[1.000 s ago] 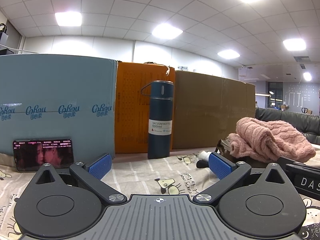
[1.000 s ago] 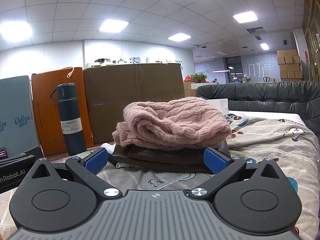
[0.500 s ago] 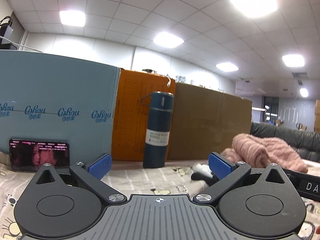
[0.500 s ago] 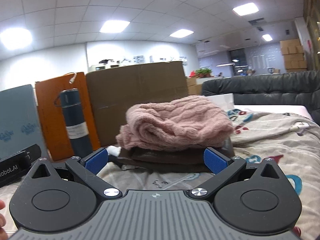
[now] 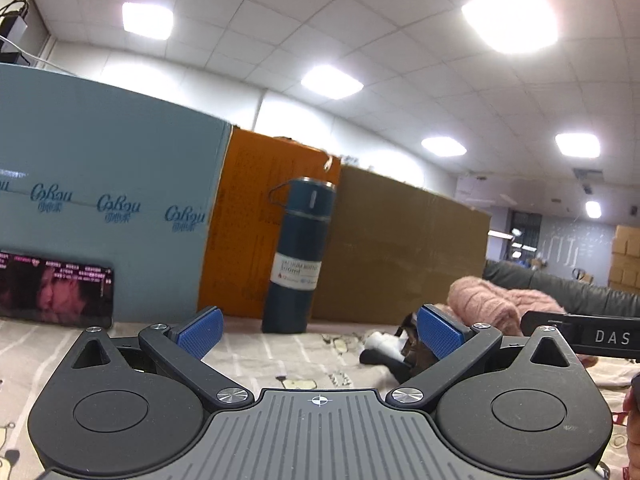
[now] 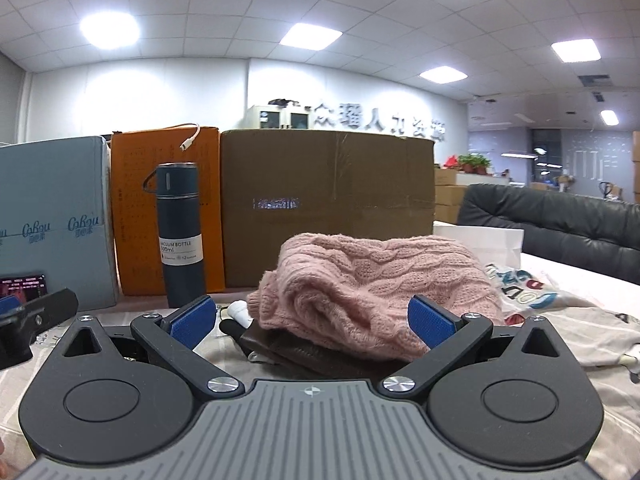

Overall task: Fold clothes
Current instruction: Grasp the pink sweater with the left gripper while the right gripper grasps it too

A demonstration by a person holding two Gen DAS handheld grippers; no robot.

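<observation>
Right wrist view places the pink knit sweater (image 6: 372, 292), atop dark folded garments (image 6: 304, 354), dead ahead of the released right gripper (image 6: 312, 318); released left gripper (image 5: 318, 330) sits farther left.

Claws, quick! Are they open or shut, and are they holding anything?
Left claw: open, holding nothing.
Right claw: open, holding nothing; the pink sweater sits just ahead.

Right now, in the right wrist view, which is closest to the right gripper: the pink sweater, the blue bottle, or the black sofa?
1. pink sweater: straight ahead of the right gripper.
2. blue bottle: behind, left.
3. black sofa: far back, right.
</observation>
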